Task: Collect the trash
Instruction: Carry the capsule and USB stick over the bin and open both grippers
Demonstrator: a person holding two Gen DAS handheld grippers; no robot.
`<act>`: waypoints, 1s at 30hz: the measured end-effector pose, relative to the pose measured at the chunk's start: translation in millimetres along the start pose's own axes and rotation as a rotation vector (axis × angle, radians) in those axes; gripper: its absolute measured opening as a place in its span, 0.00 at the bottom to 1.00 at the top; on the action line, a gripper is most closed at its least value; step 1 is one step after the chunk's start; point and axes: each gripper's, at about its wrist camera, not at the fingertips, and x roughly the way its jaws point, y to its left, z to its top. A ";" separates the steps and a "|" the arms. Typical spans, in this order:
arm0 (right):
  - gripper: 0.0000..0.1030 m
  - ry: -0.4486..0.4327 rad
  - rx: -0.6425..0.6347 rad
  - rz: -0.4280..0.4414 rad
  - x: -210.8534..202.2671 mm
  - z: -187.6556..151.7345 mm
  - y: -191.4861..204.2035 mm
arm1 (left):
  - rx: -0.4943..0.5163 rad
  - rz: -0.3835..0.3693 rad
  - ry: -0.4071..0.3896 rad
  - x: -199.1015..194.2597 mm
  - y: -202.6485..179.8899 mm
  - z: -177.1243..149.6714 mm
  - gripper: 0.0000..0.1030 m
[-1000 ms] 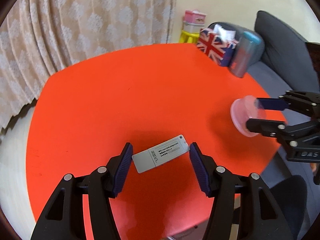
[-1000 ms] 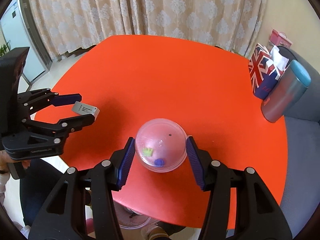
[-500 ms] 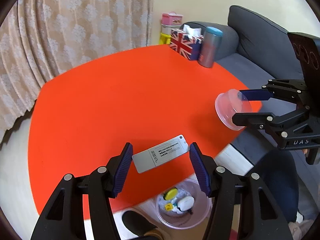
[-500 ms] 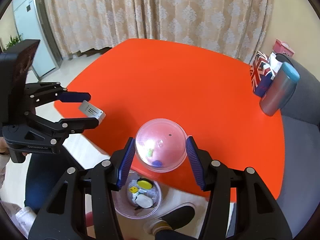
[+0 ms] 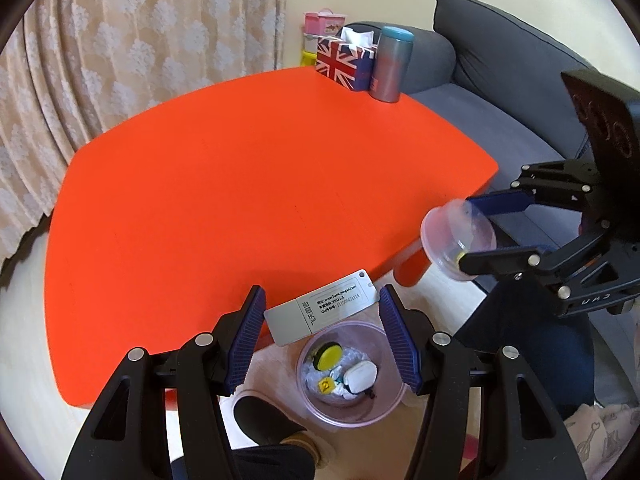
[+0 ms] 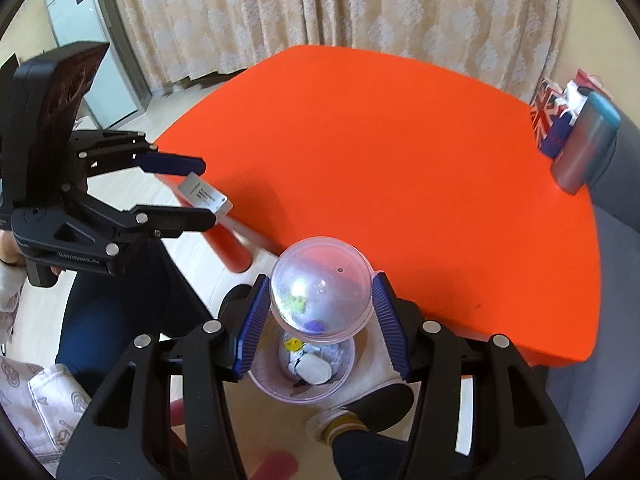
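With the grey tag clamped in the left claw and the clear capsule in the right claw, both above the bin, release was judged best delayed until each was centred over its rim.

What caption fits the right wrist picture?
Right gripper holds a clear plastic capsule ball above the pink see-through trash bin beside the orange table.
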 end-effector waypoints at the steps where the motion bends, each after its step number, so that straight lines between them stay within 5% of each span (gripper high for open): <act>1: 0.51 0.008 -0.001 0.008 3.0 -3.3 1.5 | -0.002 -0.003 0.002 -0.3 0.0 -1.8 0.55; 12: 0.52 0.059 -0.018 0.070 19.2 -14.2 11.5 | -0.014 -0.022 0.018 0.5 -0.5 -13.4 0.55; 15: 0.74 0.053 -0.011 0.071 19.4 -14.0 8.7 | -0.013 -0.025 0.021 1.4 -1.5 -14.0 0.55; 18: 0.82 0.050 0.005 0.056 19.5 -13.3 4.0 | -0.012 -0.028 0.024 2.5 -1.6 -13.1 0.55; 30: 0.90 0.023 0.042 0.025 12.2 -10.8 -4.9 | 0.001 -0.053 0.040 6.7 -5.8 -15.4 0.55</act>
